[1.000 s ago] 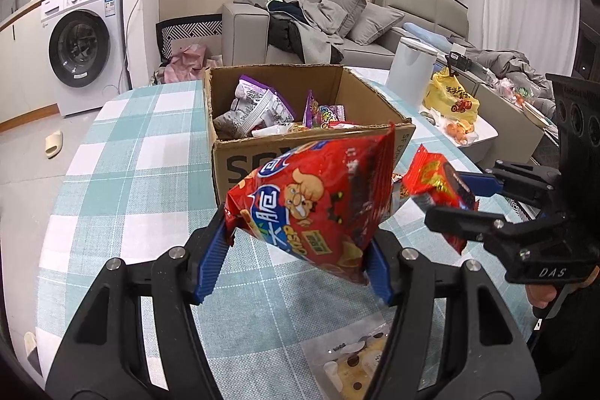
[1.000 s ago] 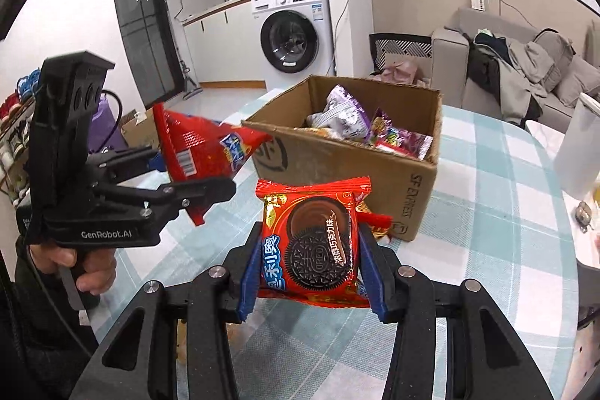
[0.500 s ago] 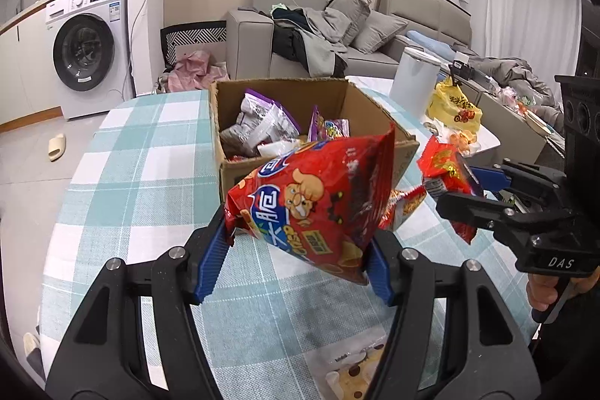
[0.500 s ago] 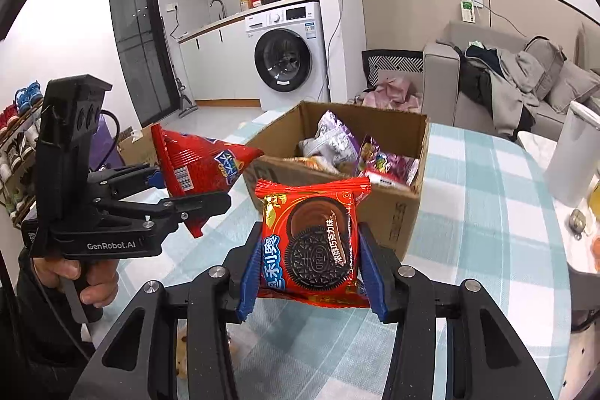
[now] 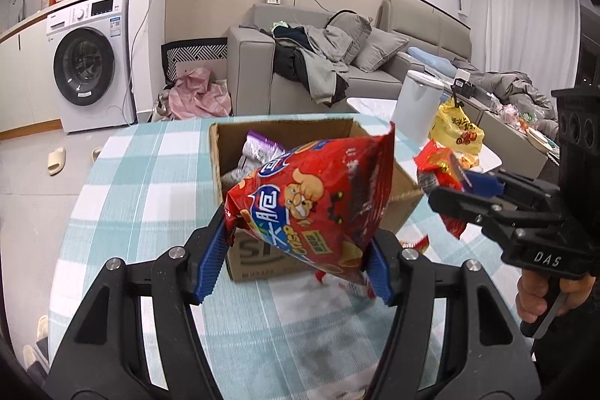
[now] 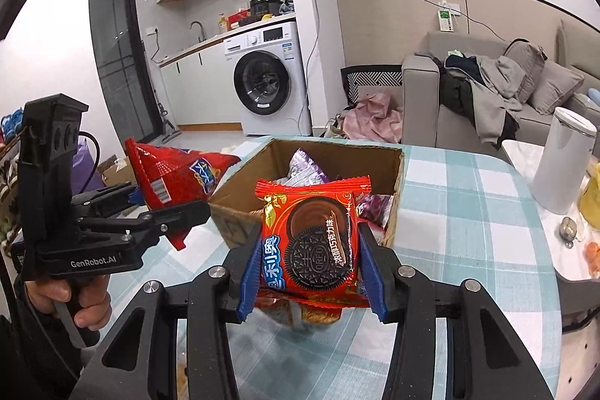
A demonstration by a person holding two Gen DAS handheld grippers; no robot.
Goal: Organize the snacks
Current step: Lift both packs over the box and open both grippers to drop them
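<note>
My left gripper [image 5: 296, 263] is shut on a red chip bag [image 5: 311, 201], held in the air just in front of the open cardboard box [image 5: 255, 257]. The bag hides much of the box's inside. In the right wrist view my right gripper [image 6: 309, 276] is shut on a red Oreo cookie packet [image 6: 315, 242], also lifted before the cardboard box [image 6: 228, 223]. Each view shows the other gripper from the side: the right gripper [image 5: 450, 192] with its packet, the left gripper [image 6: 168, 208] with the chip bag [image 6: 176, 175]. A purple-and-silver snack bag [image 6: 305, 169] lies inside the box.
The box stands on a round table with a teal checked cloth [image 5: 150, 182]. A white cylindrical bin [image 6: 562, 160] and a yellow bag [image 5: 455, 130] stand at the right. More red wrappers [image 5: 414, 244] lie on the cloth by the box. A sofa [image 5: 337, 62] and a washing machine [image 5: 90, 62] stand behind.
Both grippers have risen and moved toward the box with their packets still gripped. The box now sits lower in both views and its inside shows more.
</note>
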